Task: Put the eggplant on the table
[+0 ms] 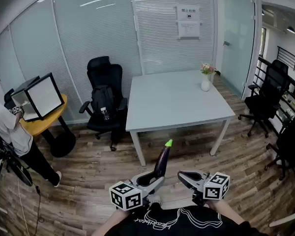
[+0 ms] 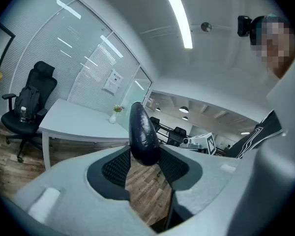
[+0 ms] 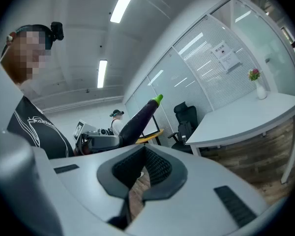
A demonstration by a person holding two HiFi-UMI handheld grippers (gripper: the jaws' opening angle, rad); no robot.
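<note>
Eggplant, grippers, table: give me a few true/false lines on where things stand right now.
1. The left gripper is clamped on the eggplant. True.
2. The eggplant already lies on the white table. False: it is held over the wood floor, short of the table's near edge.
3. A vase of flowers stands on the table. True, near its far right corner.
4. The right gripper also grips the eggplant. False: nothing is between its jaws.
5. The eggplant's green stem end points down at the floor. False: it points up and away, toward the table.
</note>
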